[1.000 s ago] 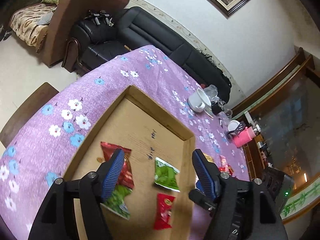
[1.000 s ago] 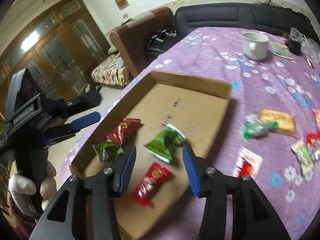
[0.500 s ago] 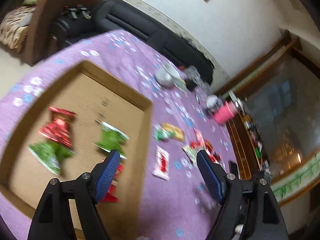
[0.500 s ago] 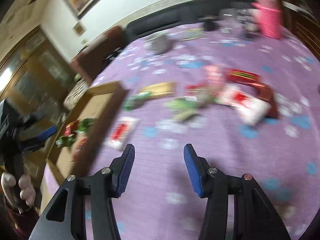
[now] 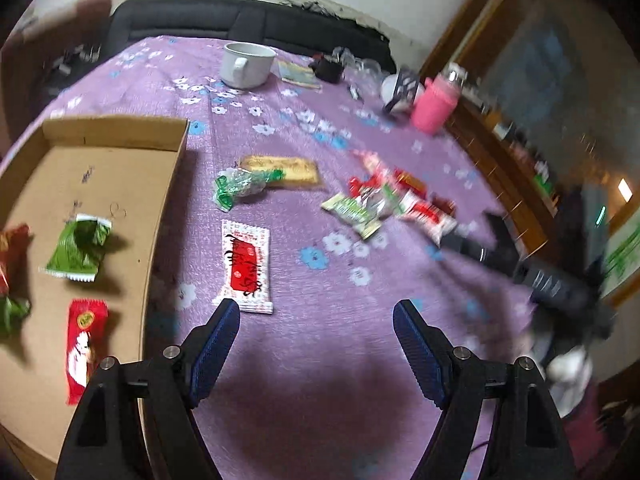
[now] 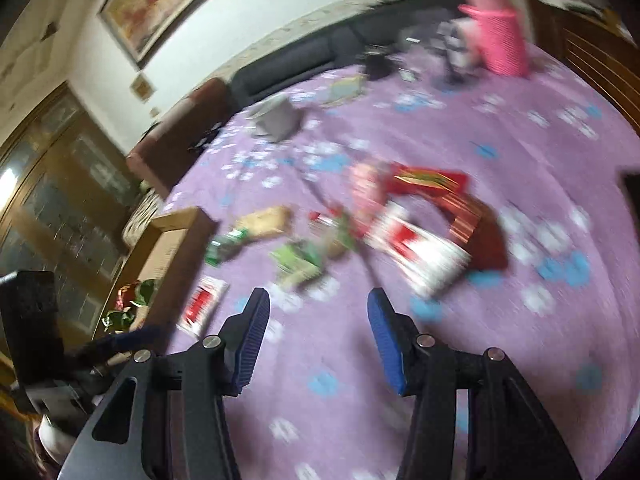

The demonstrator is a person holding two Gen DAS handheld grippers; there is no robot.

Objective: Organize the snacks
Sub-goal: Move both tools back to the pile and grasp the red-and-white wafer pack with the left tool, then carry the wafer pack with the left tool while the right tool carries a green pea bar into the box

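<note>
A shallow cardboard tray (image 5: pixel 172 184) lies on the purple flowered tablecloth at the left, holding a green packet (image 5: pixel 78 248), a red packet (image 5: pixel 84 348) and others. My left gripper (image 5: pixel 316 322) is open and empty over the cloth, just short of a white-and-red packet (image 5: pixel 245 266). A green packet on a tan bar (image 5: pixel 280 170) and a pile of snack packets (image 5: pixel 390 204) lie farther off. My right gripper (image 6: pixel 316 306) is open and empty, near that blurred pile (image 6: pixel 400 224). The tray shows at its left (image 6: pixel 176 240).
A white mug (image 5: pixel 246 64), a pink cup (image 5: pixel 434 104), glasses and small items stand at the table's far side. A dark sofa lies behind. The other gripper (image 5: pixel 552 280) shows at the right of the left wrist view. Wooden cabinets line the right wall.
Both grippers have swung right, away from the tray, toward the loose packets on the cloth. Both stay open and empty.
</note>
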